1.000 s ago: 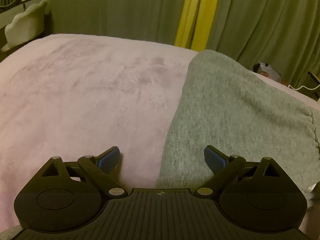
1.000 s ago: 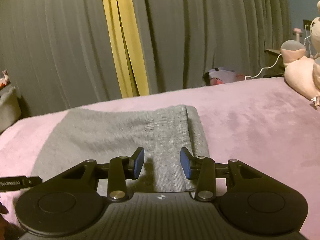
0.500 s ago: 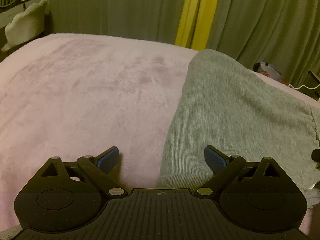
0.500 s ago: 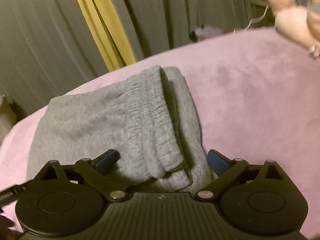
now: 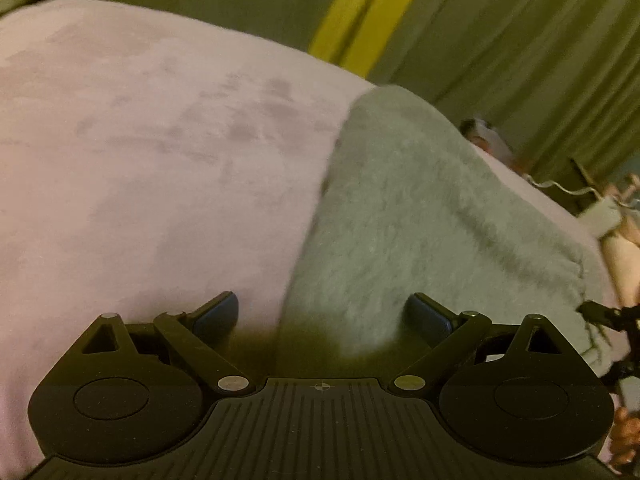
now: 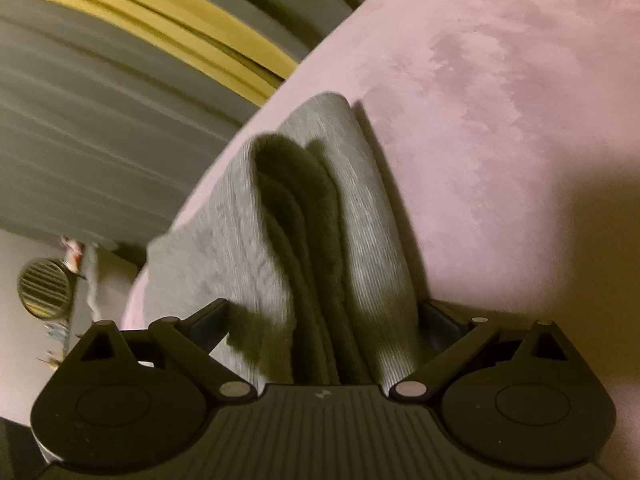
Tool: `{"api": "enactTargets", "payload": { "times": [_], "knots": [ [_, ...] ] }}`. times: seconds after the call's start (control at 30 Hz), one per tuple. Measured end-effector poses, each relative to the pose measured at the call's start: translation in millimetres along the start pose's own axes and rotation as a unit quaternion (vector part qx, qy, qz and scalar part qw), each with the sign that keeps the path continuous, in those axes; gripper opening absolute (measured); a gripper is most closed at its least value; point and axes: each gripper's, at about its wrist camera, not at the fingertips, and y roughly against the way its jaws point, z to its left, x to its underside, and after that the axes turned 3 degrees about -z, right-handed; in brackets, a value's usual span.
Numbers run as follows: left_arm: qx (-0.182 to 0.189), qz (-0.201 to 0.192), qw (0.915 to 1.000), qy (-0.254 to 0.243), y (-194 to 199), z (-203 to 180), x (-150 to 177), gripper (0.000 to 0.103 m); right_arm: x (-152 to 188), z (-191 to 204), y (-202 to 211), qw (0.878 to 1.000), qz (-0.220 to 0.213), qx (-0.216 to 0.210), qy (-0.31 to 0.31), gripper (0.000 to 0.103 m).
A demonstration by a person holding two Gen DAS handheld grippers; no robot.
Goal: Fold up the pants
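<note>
Grey-green curtains [image 5: 500, 40] with a yellow strip [image 5: 360, 20] hang behind a bed under a pink blanket [image 5: 140, 160]. The grey pants [image 5: 420, 220] lie folded on the blanket. The left gripper [image 5: 324, 312] hangs low over their near edge, jaws spread wide, one blue pad over the blanket and the other over the cloth, gripping nothing. The right gripper [image 6: 324, 320], tilted, has its jaws spread wide either side of the stacked folds at the pants' end [image 6: 320, 240]; whether the pads touch the cloth I cannot tell
</note>
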Motion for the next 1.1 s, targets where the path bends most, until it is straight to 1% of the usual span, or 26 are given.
{"api": "enactTargets", "payload": {
  "times": [0.07,0.17,0.27,0.3,0.33,0.37,0.4,0.43,0.47,0.5,0.53,0.57,0.63,0.7,0.77,0.83,0.87,0.9,0.93,0.97,1.0,1.03,1.07,1.1],
  "knots": [
    [0.016,0.012,0.9997,-0.01,-10.4,-2.8,-7.3,0.101,-3.8,-5.5,-1.0,1.0,-0.004,-0.021,-0.014,0.099],
    [0.038,0.016,0.9987,-0.03,-22.2,-11.2,-18.0,0.101,-6.0,-7.8,-4.2,0.999,-0.013,-0.04,-0.023,0.099],
    [0.051,0.012,0.9979,-0.039,-36.1,-17.9,-28.4,0.101,-2.7,-0.8,-9.1,0.999,-0.024,-0.038,0.008,0.099],
    [0.051,0.013,0.9977,-0.043,-41.4,-19.8,-30.3,0.099,-0.1,3.2,-9.3,0.999,-0.028,-0.036,0.024,0.096],
    [0.051,0.007,0.9974,-0.051,-43.9,-22.2,-31.1,0.095,2.2,7.8,-10.9,0.998,-0.034,-0.029,0.046,0.084],
    [0.056,0.0,0.9967,-0.059,-44.8,-24.7,-33.1,0.082,4.1,11.2,-11.9,0.997,-0.039,-0.02,0.064,0.079],
    [0.058,-0.004,0.9965,-0.06,-44.3,-26.5,-34.5,0.073,5.5,13.2,-11.7,0.996,-0.044,-0.018,0.074,0.075],
    [0.065,-0.01,0.9962,-0.057,-42.9,-26.4,-35.1,0.067,6.5,13.2,-11.6,0.996,-0.047,-0.021,0.075,0.071],
    [0.07,-0.018,0.9959,-0.054,-40.8,-26.0,-35.5,0.051,7.0,13.8,-11.6,0.996,-0.051,-0.024,0.075,0.069],
    [0.072,-0.031,0.9959,-0.046,-36.9,-24.8,-34.6,0.04,7.5,15.3,-10.9,0.995,-0.054,-0.024,0.075,0.065],
    [0.073,-0.04,0.9958,-0.038,-33.6,-23.6,-34.3,0.037,8.9,18.0,-9.5,0.995,-0.06,-0.027,0.076,0.061],
    [0.074,-0.051,0.9954,-0.033,-29.9,-23.7,-32.9,0.034,11.1,21.8,-7.2,0.994,-0.069,-0.03,0.081,0.06],
    [0.066,-0.068,0.9944,-0.046,-25.8,-28.0,-34.2,0.031,9.2,26.4,-2.5,0.991,-0.091,-0.048,0.088,0.054],
    [0.066,-0.092,0.9919,-0.057,-16.9,-33.1,-35.2,0.027,7.3,37.8,1.4,0.986,-0.113,-0.076,0.095,0.053],
    [0.076,-0.118,0.9886,-0.053,-7.8,-36.8,-40.9,0.024,5.5,46.5,5.3,0.981,-0.132,-0.097,0.108,0.052],
    [0.079,-0.128,0.9877,-0.042,-3.4,-38.0,-49.8,0.024,1.8,48.5,6.0,0.978,-0.142,-0.107,0.113,0.052],
    [0.076,-0.132,0.9875,-0.04,-4.3,-38.0,-52.4,0.025,-0.2,46.9,4.4,0.977,-0.148,-0.103,0.112,0.052],
    [0.068,-0.128,0.9889,-0.035,-8.2,-37.9,-55.3,0.04,-1.4,44.0,2.7,0.977,-0.153,-0.094,0.111,0.056],
    [0.039,-0.119,0.9918,-0.025,-13.6,-37.2,-56.7,0.05,-3.2,40.2,1.1,0.979,-0.153,-0.078,0.107,0.067],
    [0.001,-0.116,0.993,-0.019,-16.4,-37.1,-56.2,0.056,-3.6,37.2,1.5,0.981,-0.152,-0.06,0.106,0.07],
    [-0.037,-0.12,0.9919,-0.021,-16.1,-35.7,-54.4,0.06,-4.1,33.1,2.1,0.982,-0.153,-0.039,0.106,0.073],
    [-0.051,-0.12,0.991,-0.029,-14.3,-35.0,-52.7,0.066,-5.0,31.4,1.0,0.982,-0.151,-0.021,0.107,0.077],
    [-0.056,-0.12,0.9905,-0.037,-9.9,-34.2,-50.2,0.075,-3.7,30.4,2.1,0.981,-0.156,-0.006,0.113,0.08],
    [-0.067,-0.122,0.9892,-0.048,-3.0,-34.8,-46.7,0.078,-1.2,31.6,7.2,0.978,-0.169,0.002,0.126,0.085]
  ]
}}
